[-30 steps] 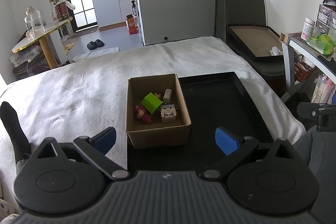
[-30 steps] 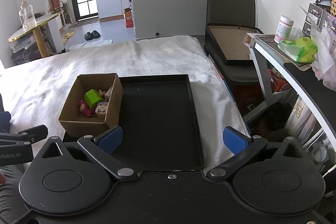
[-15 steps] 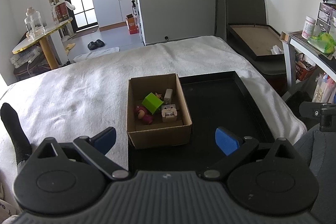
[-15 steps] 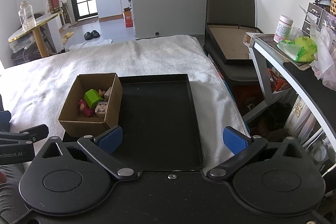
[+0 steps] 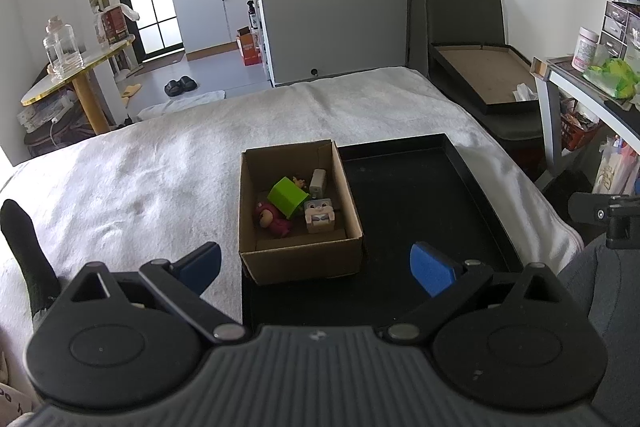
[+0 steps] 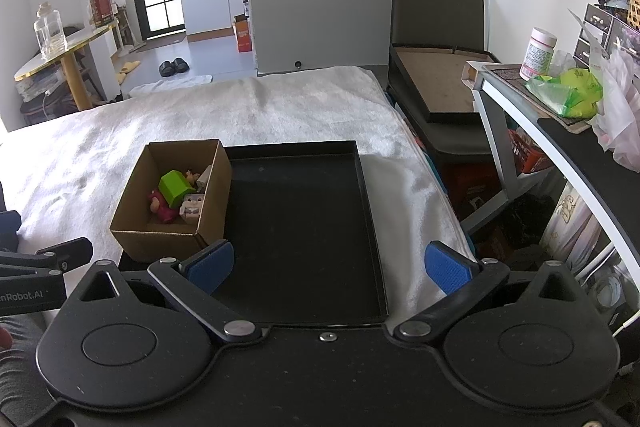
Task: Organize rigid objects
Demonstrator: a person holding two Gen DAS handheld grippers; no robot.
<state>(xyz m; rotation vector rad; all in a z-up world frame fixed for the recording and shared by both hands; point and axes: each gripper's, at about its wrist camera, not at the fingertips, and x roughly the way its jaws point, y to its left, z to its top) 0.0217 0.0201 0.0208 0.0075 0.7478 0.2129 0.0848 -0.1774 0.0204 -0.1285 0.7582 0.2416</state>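
My left claw [image 5: 316, 265], spread apart and empty, points straight at the cardboard box [image 5: 302, 261] of small toys [image 5: 298, 203] just ahead, while my right claw [image 6: 326, 267], also apart, faces the bare black tray [image 6: 372, 227] beside it on the bed.

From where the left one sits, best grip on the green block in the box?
Take the green block from straight above, across its flat side faces. It lies tilted on top of the other toys, and the cardboard box walls block any sideways approach. The left hand-held gripper is open.
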